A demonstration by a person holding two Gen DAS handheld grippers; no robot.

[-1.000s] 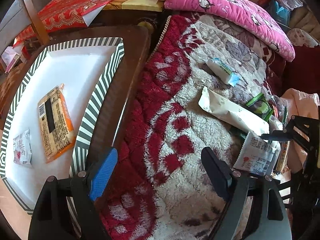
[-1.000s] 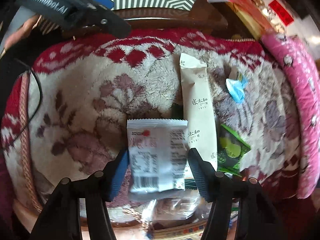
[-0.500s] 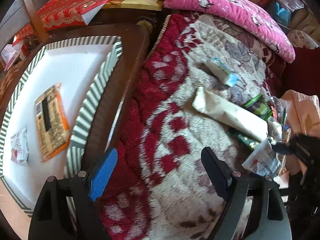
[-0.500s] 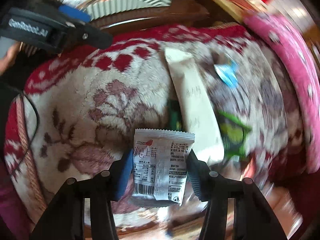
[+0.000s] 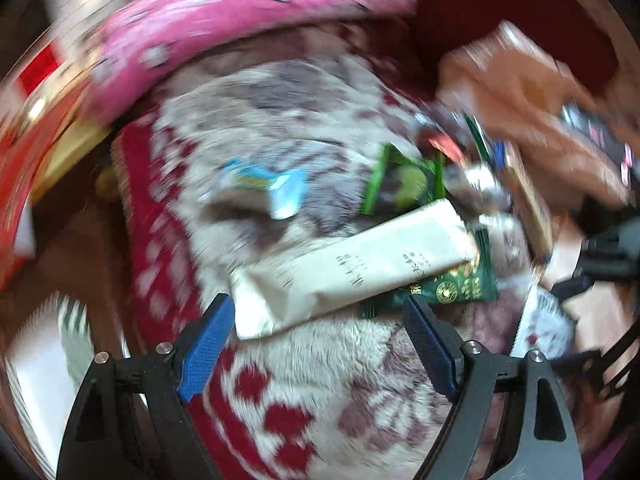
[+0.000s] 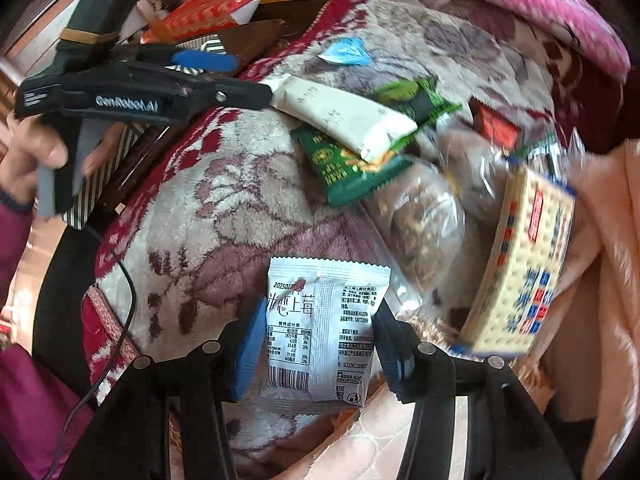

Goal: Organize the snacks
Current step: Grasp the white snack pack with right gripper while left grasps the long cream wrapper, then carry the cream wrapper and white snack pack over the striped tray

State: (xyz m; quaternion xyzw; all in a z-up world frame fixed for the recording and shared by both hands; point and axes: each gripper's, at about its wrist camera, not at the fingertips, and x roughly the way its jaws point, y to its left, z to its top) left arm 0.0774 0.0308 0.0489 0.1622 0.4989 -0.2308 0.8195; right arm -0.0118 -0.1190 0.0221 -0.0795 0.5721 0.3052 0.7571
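Pinching a small white strawberry snack packet (image 6: 320, 332) by its two side edges, the right gripper (image 6: 316, 344) is seen with jaws just closed in on it, the packet lifted clear of the red-and-cream blanket (image 6: 208, 200). The left gripper (image 5: 316, 344) is held with jaws spread and empty just short of the long cream packet (image 5: 352, 268). A carry to the striped tray (image 6: 96, 184) is judged next, with grip pressure kept steady.

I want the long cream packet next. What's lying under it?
Under the long cream paper packet lie a dark green foil packet and a light green packet; anything beneath their overlap is hidden.
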